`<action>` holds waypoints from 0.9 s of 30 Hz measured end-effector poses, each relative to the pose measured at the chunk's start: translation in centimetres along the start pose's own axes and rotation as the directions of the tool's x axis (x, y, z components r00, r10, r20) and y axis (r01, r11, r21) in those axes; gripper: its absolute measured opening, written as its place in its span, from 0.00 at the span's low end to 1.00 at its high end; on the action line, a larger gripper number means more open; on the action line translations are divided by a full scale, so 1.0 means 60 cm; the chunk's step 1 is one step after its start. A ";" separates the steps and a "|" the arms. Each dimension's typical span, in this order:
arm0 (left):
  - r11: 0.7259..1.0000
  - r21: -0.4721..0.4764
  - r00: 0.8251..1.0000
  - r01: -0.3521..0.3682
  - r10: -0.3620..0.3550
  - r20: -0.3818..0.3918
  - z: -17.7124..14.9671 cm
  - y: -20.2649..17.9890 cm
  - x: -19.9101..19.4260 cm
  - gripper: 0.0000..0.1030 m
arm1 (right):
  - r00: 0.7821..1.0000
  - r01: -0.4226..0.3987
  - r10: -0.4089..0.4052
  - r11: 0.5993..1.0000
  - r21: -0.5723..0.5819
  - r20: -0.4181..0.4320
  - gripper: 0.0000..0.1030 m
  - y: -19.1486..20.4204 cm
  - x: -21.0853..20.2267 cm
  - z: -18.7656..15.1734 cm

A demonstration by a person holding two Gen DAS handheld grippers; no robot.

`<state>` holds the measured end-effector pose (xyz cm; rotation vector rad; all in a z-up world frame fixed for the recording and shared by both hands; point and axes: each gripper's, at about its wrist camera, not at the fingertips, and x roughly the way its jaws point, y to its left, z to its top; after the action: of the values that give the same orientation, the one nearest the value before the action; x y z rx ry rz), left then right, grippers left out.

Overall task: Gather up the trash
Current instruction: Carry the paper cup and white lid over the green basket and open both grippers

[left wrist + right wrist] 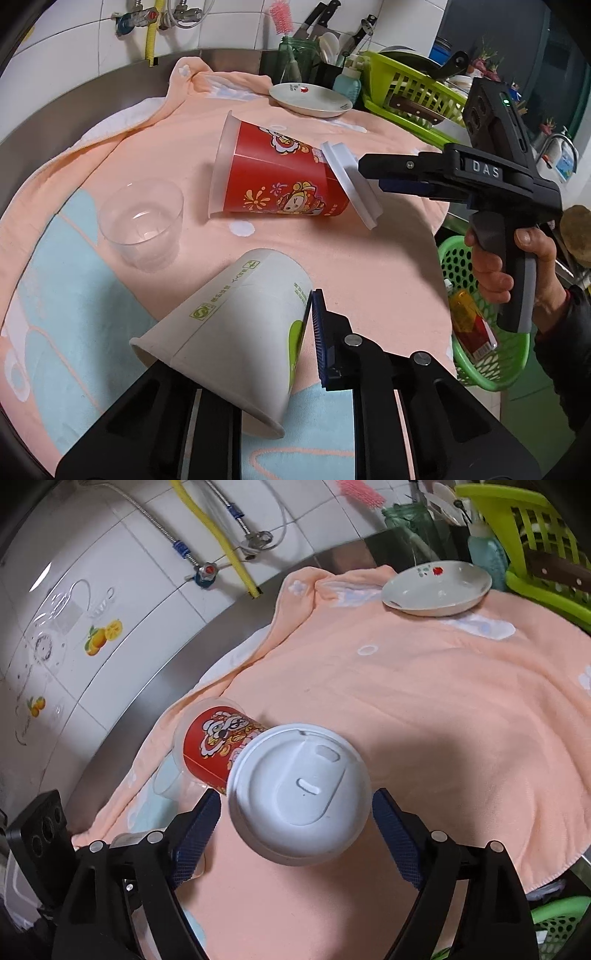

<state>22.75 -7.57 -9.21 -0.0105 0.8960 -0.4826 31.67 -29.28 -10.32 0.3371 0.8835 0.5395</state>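
A red printed cup [284, 177] with a white lid [351, 184] lies on its side on the peach towel [369, 266]. My right gripper [364, 173] is open, its jaws on either side of the lid [299, 794]; the red cup body [214, 746] points away behind it. My left gripper [236, 354] is shut on a white paper cup [236, 328], held tilted, its left finger hidden behind the cup. A clear plastic cup [142, 223] stands upright to the left.
A green trash basket [487, 354] with a red packet in it sits beyond the towel's right edge. A white plate [310, 99] lies at the back, next to a green dish rack [410, 96] and a utensil jar. Tiled wall with taps stands behind.
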 end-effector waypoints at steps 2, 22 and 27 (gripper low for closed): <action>1.000 -0.001 1.000 0.005 -0.005 -0.001 -0.002 -0.001 0.001 0.15 | 1.000 -0.009 0.009 1.000 0.009 -0.009 0.83 -0.006 0.006 0.004; 1.000 0.008 1.000 0.010 -0.010 0.001 -0.008 0.004 0.002 0.08 | 0.999 -0.033 0.033 0.999 -0.015 -0.029 0.82 0.008 0.030 -0.007; 1.000 0.019 1.000 0.025 -0.025 0.010 -0.008 -0.008 -0.007 0.06 | 1.000 -0.020 0.021 0.999 -0.044 0.004 0.82 0.023 -0.012 -0.031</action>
<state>21.96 -7.73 -9.13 -0.0073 0.8817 -0.5137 29.37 -28.47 -10.29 0.3080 0.8637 0.5760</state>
